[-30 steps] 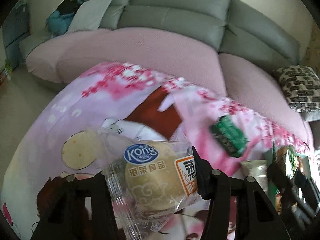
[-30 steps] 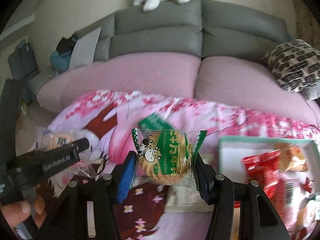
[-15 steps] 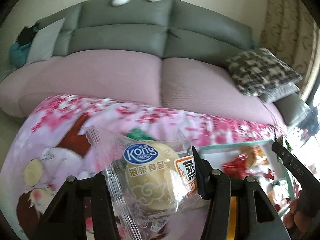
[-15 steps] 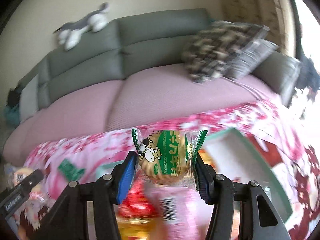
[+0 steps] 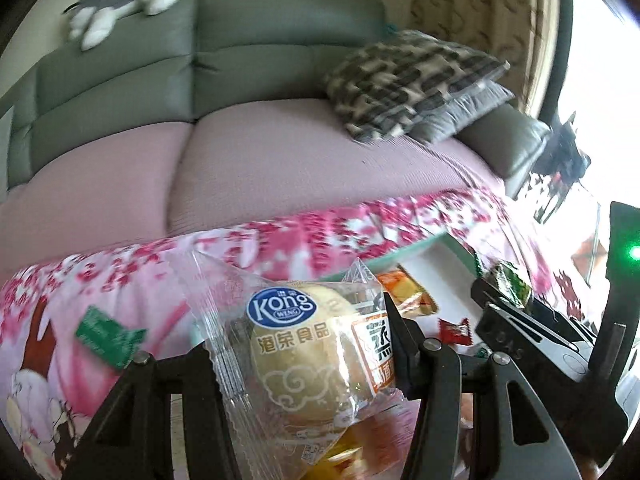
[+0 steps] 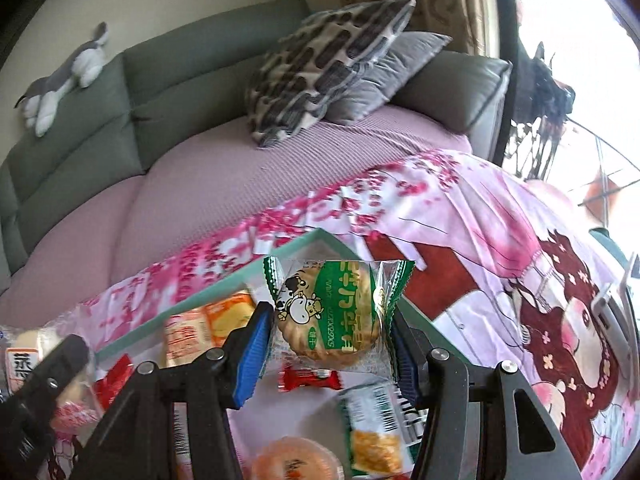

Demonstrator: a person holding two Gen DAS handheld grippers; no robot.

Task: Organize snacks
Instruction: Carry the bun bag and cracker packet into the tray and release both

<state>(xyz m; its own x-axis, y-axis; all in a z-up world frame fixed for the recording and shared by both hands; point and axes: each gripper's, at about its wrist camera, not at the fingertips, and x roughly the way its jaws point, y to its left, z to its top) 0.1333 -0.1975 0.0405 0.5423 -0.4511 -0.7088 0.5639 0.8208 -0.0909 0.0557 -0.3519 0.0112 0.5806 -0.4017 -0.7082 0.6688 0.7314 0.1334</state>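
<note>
- Bun pack [image 5: 304, 356], clear wrapper with a blue oval logo: centre-bottom of the left wrist view, clamped between the fingers of the left hand-held gripper [image 5: 300, 360]. Jaws are set narrow, pressing the wrapper's sides, so the bun hangs free and can be carried.
- Cracker pack [image 6: 332, 316], green wrapper with a cow print: centre of the right wrist view, pinched by its crimped side seams in the right hand-held gripper [image 6: 328, 336], blue pads on both sides. Held at the edges, probably so the brittle disc takes no squeeze.
- Both packs sit above the white tray [image 6: 224, 280] with a teal rim, lower middle of the frame. Judgement: they are held over it for dropping in, as that is where the snacks are gathered.
- Already in the tray: orange-yellow packs [image 6: 208, 324], a small red candy [image 6: 310, 378], a green-and-white packet [image 6: 372, 432], a round orange cup [image 6: 296, 460] at the bottom edge.
- One green sachet [image 5: 110, 334] lies outside the tray on the pink floral cloth [image 5: 360, 236], lower left of the left view; likely still to be collected.
- Behind: sofa [image 5: 260, 152], patterned cushion [image 5: 408, 80], plush toy [image 5: 120, 4] on the sofa back.
</note>
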